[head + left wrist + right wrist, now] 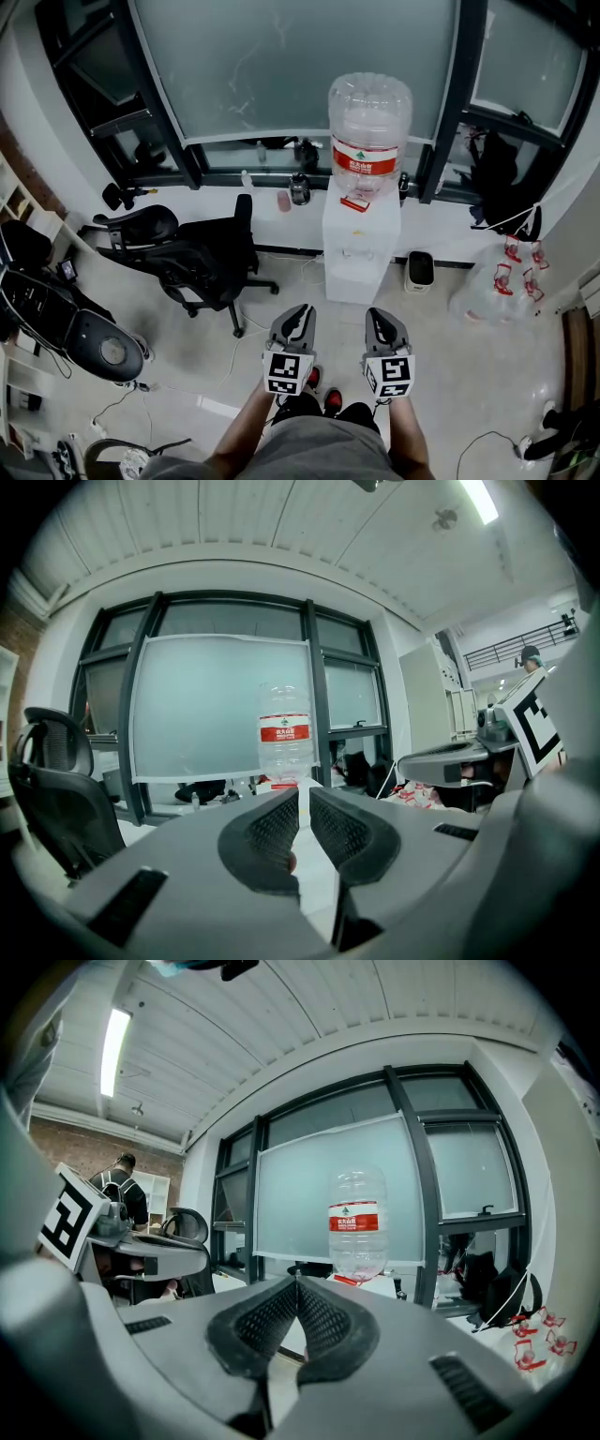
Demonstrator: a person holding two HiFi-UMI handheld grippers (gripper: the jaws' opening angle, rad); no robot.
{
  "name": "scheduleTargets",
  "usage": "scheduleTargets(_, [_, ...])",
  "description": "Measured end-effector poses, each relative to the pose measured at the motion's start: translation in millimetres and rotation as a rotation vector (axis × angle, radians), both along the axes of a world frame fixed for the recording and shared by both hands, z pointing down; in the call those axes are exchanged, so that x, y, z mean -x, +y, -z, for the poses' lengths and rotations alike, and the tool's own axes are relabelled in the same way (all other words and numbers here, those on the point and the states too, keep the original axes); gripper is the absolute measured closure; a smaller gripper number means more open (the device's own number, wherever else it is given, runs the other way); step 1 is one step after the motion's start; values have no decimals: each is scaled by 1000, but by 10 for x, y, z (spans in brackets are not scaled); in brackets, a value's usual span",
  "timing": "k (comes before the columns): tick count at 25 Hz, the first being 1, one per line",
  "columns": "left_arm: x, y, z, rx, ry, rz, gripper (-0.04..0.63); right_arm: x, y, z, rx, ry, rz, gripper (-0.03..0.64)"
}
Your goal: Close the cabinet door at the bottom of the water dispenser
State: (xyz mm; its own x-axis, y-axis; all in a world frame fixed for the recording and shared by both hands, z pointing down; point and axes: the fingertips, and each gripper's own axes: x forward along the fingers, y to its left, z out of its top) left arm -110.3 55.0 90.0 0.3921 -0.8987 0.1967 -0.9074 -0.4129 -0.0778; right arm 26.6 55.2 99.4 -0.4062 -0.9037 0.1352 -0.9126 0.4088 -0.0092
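The water dispenser point(361, 246), w/ bottle point(369, 127) on top, stands at 12 o'clock, well apart from both claws: left gripper point(301, 310) empty, jaws only a narrow slit apart, right gripper point(376, 314) empty, jaw tips touching.

The pale floor point(469, 375) carries the white water dispenser point(361, 253), which stands against the wall. A small white container with a dark top point(420, 272) sits just beside it, and a clear plastic bag point(487, 291) lies further right. A black office chair point(202, 262) stands to the dispenser's left, and a dark scooter point(84, 337) is parked near the left edge.
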Motion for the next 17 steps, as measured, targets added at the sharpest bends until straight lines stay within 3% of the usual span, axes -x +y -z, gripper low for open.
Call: scheduleTargets(17, [-37, -1, -11, 2, -3, -4, 541, -36, 15, -32, 4, -9, -9, 597])
